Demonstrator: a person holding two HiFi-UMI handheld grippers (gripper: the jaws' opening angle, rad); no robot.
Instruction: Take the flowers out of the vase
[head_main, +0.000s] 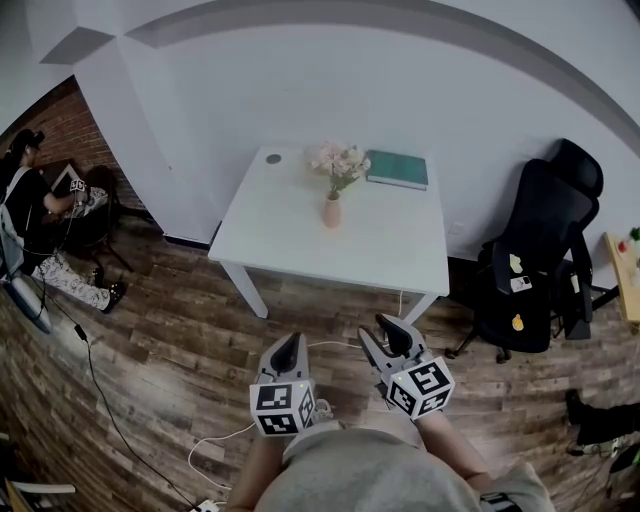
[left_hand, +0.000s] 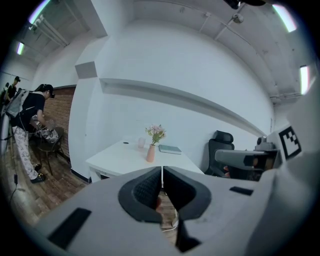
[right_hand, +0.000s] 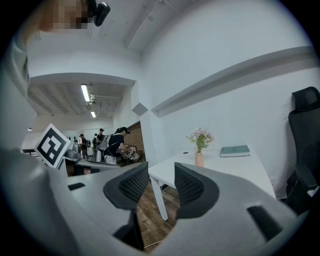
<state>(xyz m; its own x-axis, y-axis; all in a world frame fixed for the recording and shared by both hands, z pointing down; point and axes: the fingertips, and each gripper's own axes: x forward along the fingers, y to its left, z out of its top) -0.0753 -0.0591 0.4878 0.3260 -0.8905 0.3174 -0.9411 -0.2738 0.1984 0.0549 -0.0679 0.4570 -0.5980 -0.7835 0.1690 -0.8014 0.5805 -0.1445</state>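
The flowers, in the vase on the table at upper centre, are well apart, so the right gripper, fingers parted and empty, is best brought to the stems, and the left gripper, fingers closed on nothing, opened to steady the vase.

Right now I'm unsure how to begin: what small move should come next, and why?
Probably carry the right gripper forward toward the flowers. They stand in the vase on the table, while both grippers hang over the floor short of it; the right jaws are apart, the left gripper's together.
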